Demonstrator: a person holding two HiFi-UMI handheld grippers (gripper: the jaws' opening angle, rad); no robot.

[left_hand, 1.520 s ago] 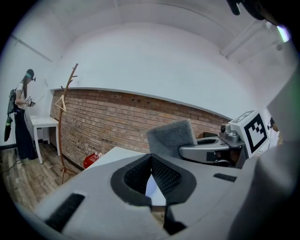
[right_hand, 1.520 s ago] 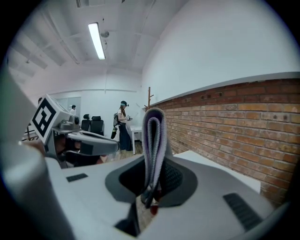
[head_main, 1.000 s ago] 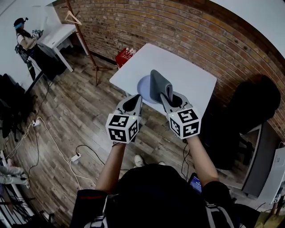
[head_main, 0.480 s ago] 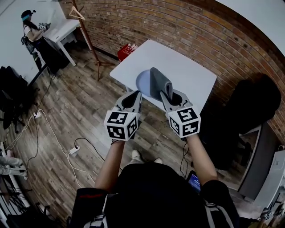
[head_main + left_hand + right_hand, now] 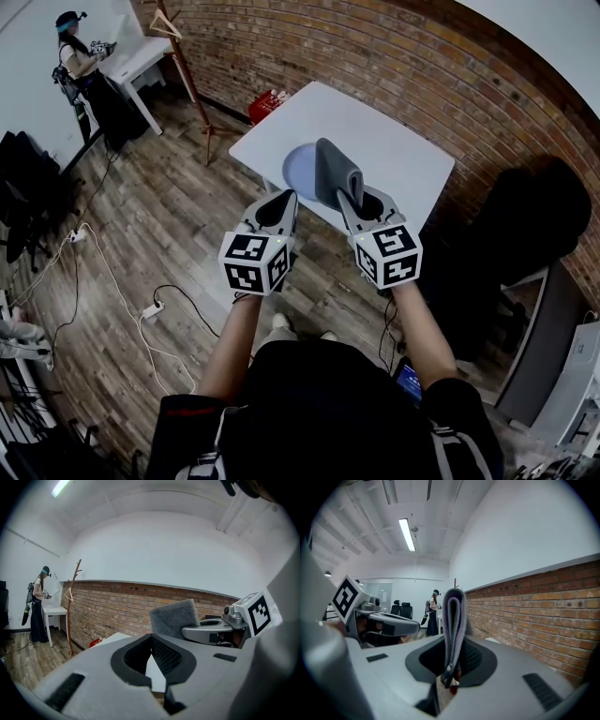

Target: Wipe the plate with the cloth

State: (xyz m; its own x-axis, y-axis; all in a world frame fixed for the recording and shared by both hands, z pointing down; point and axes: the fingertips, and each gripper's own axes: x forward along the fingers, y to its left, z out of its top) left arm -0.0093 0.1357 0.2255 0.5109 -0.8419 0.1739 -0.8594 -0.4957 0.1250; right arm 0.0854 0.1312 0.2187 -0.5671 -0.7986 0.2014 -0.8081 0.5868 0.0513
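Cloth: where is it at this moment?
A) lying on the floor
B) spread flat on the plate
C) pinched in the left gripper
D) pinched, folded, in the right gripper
D: in the right gripper view, the right gripper is closed on the folded grey cloth, which stands upright between its jaws.

Office-type studio space: exposed brick wall [image 5: 375,56], wood-plank floor [image 5: 159,234], white bench [image 5: 394,141], ceiling strip light [image 5: 407,535], office chairs [image 5: 401,608], floor power strip [image 5: 151,310].
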